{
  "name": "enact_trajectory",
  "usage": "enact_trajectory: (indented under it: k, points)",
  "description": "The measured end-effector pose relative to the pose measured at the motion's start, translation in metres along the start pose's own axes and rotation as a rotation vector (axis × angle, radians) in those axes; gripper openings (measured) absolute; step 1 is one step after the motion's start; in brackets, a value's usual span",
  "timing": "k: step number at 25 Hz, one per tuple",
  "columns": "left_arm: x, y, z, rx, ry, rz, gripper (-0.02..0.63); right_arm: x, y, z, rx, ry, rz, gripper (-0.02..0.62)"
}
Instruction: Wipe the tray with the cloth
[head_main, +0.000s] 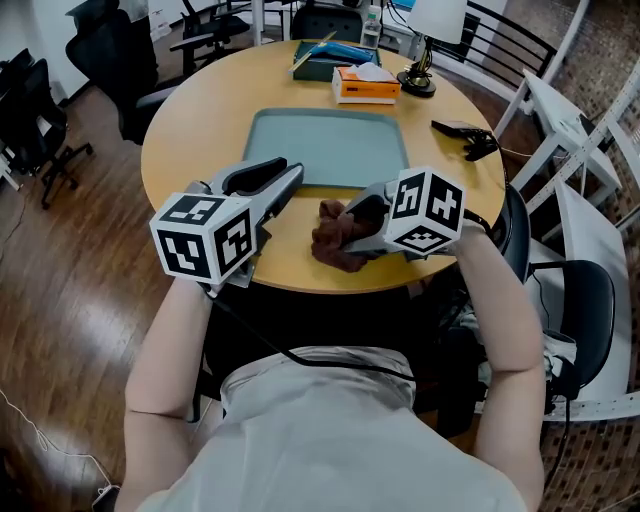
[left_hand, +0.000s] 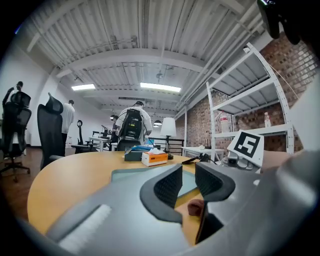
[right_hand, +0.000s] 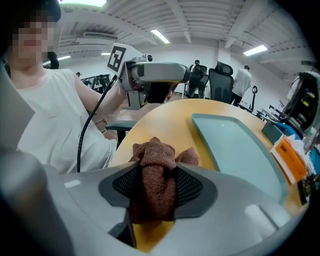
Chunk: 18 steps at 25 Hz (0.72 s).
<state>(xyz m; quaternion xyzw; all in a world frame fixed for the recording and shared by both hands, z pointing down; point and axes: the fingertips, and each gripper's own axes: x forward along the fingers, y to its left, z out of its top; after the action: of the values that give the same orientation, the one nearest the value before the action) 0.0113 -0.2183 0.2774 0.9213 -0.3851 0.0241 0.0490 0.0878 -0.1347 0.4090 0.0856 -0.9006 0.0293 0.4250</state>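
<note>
Lump of nubby brown cloth (right_hand: 154, 172)

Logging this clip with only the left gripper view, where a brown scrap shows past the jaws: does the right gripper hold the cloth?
Observer: Yes, the right gripper is shut on the brown cloth.
Operator: Is it on the tray yet?
Observer: No. From the head view, the cloth is at the table's near edge, short of the tray.
Operator: Anything lying in the tray?
Observer: No, what shows of it from above is bare.
</note>
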Motion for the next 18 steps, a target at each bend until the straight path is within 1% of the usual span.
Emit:
enact_trajectory:
  k: [2,4,7,9,10,12,15,17,18]
  points:
    - [0.0,0.002,-0.005,-0.011,0.005,0.0,0.089,-0.004,0.001,0.002,-0.022,0.01,-0.014,0.163]
    - [0.0,0.0,-0.009,-0.014,0.007,-0.011,0.086,-0.018,0.0,0.01,-0.056,-0.018,-0.042,0.155]
    - [0.002,-0.006,-0.013,-0.019,-0.002,-0.047,0.055,-0.066,-0.023,0.031,-0.055,-0.138,-0.153,0.153]
    - [0.005,-0.013,-0.016,-0.027,-0.004,-0.075,0.032,-0.094,-0.049,0.03,-0.03,-0.168,-0.226,0.154]
    - [0.007,-0.015,-0.018,-0.029,0.0,-0.086,0.026,-0.102,-0.062,0.023,-0.012,-0.16,-0.247,0.155]
    - [0.011,-0.019,-0.022,-0.025,0.011,-0.101,0.02,-0.103,-0.087,0.001,0.034,-0.121,-0.254,0.155]
    - [0.017,-0.019,-0.02,-0.016,0.015,-0.11,0.02,-0.088,-0.115,-0.029,0.086,-0.048,-0.23,0.156]
    - [0.022,-0.019,-0.017,-0.01,0.013,-0.115,0.02,-0.08,-0.128,-0.039,0.1,-0.027,-0.211,0.156]
    - [0.025,-0.019,-0.016,-0.008,0.015,-0.118,0.02,-0.08,-0.136,-0.04,0.107,-0.027,-0.216,0.156]
